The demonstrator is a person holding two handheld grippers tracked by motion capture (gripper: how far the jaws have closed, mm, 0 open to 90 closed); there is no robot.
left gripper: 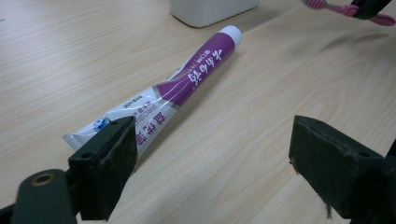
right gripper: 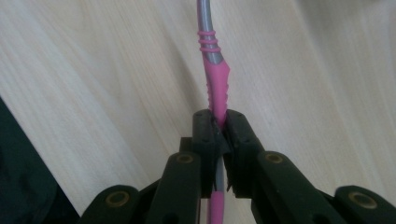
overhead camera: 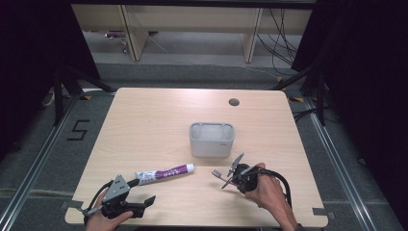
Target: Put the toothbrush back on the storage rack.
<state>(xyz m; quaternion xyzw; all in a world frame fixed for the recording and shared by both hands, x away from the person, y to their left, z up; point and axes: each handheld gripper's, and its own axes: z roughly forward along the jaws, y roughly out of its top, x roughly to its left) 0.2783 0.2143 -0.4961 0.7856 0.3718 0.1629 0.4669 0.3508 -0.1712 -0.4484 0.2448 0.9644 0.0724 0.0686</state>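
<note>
The right gripper (right gripper: 219, 128) pinches one pink-and-grey toothbrush (right gripper: 215, 88) by its handle, jaws pressed tight on it, just above the table (overhead camera: 144, 120) near the front edge. The left gripper (left gripper: 212, 158) stands spread wide and holds nothing, with the crimped end of one purple-and-white toothpaste tube (left gripper: 182, 84) just beside one jaw. One white holder (overhead camera: 211, 139) sits mid-table. The top is pale wood with a round cable hole (overhead camera: 234, 102); grey floor and dark curtains surround it. The brush head is cut off in the right gripper view.
</note>
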